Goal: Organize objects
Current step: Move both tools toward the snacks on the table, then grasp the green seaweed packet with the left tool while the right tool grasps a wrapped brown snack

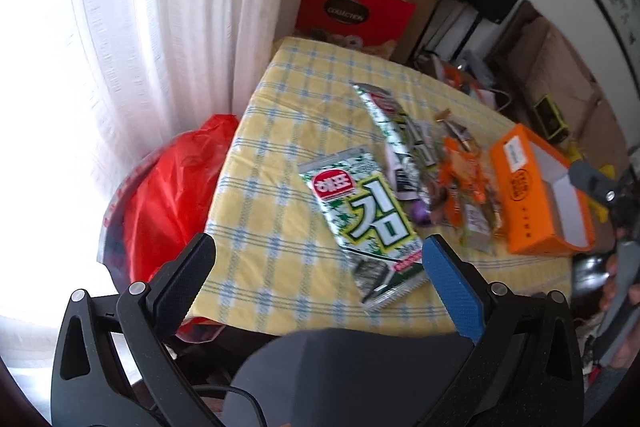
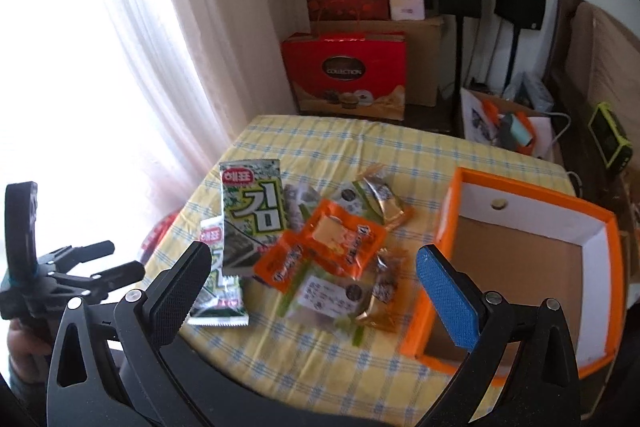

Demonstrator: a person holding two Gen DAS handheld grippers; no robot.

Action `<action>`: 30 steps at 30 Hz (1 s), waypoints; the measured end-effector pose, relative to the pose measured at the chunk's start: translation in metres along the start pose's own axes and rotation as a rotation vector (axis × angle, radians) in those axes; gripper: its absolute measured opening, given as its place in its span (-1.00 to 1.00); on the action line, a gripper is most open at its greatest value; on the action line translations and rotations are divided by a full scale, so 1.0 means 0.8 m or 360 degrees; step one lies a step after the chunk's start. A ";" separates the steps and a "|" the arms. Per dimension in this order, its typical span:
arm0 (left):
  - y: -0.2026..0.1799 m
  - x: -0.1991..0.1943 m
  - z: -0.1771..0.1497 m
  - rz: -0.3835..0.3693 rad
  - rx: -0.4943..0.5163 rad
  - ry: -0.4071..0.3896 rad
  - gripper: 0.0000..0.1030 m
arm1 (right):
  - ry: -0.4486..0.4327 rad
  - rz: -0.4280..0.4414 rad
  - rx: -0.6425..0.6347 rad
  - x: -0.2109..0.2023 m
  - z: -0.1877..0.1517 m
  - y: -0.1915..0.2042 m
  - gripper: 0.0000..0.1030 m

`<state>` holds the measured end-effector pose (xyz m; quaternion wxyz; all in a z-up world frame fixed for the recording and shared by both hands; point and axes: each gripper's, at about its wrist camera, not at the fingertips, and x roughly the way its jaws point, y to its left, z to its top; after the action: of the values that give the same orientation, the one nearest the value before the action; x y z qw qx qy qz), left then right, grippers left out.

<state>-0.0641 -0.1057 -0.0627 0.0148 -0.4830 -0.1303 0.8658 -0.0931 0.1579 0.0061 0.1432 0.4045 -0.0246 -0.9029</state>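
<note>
Spread left gripper fingers over seaweed packet, beside orange box.

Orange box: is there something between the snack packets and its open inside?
Nothing visible blocks the way. The orange box lies open and looks empty, right beside the orange snack packets on the checked tablecloth. Only its low orange wall must be cleared.
</note>
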 end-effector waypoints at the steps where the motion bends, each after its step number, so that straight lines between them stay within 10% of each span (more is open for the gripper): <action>1: 0.003 0.004 0.002 -0.0012 -0.0007 0.0018 1.00 | 0.0002 0.0012 -0.0003 0.002 0.004 -0.001 1.00; 15: 0.010 0.027 0.040 -0.0122 -0.0112 0.0070 0.84 | 0.0271 -0.0256 -0.0083 0.099 0.089 -0.058 0.84; 21: -0.012 0.045 0.068 -0.0227 -0.0085 0.0095 0.50 | 0.0477 -0.0339 -0.0146 0.160 0.097 -0.071 0.27; 30: -0.035 0.090 0.099 -0.0313 -0.0139 0.0147 0.31 | 0.0667 -0.0447 -0.0268 0.218 0.089 -0.071 -0.05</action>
<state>-0.1715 -0.0842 -0.0760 0.0845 -0.5075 -0.2138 0.8304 -0.2695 0.1584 -0.0815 0.0515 0.5688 0.1373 -0.8093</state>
